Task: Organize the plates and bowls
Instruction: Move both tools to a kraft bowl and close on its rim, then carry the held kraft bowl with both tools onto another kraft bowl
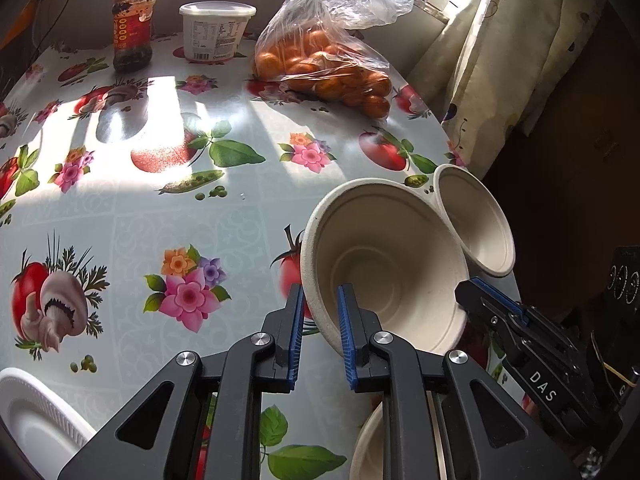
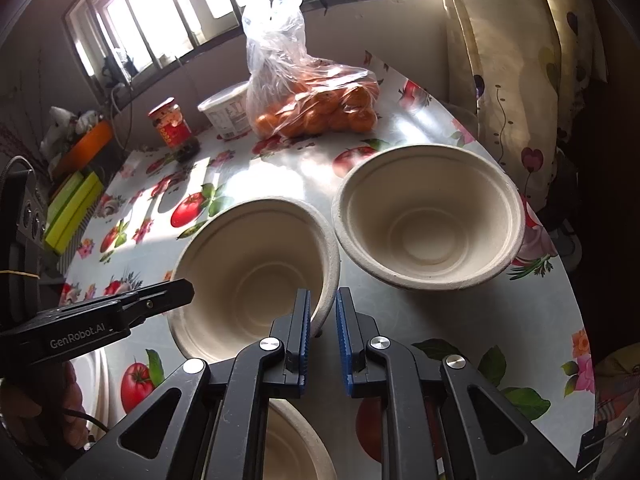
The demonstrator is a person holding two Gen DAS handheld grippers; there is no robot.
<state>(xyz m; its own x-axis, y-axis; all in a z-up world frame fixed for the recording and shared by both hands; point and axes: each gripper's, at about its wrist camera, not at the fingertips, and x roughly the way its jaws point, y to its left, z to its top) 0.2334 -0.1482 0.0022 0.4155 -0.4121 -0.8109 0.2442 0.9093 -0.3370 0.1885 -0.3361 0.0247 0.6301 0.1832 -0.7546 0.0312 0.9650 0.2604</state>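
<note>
Both grippers hold the same beige paper bowl [image 1: 384, 264], one on each side of its rim. My left gripper [image 1: 320, 332] is shut on its left rim; the bowl is tilted. My right gripper [image 2: 322, 332] is shut on its right rim [image 2: 256, 276]. A second beige bowl [image 2: 430, 216] stands just right of it on the table, also in the left wrist view [image 1: 476, 220]. A third bowl [image 2: 296, 448] lies under the right gripper. A white foam plate [image 1: 32, 416] sits at the table's near left edge.
At the back of the flowered tablecloth [image 1: 168, 200] stand a red-labelled jar [image 1: 134, 28], a white tub [image 1: 216, 30] and a plastic bag of oranges [image 1: 324, 64]. A curtain [image 1: 504, 52] hangs right of the table edge. Green boxes [image 2: 72, 208] lie far left.
</note>
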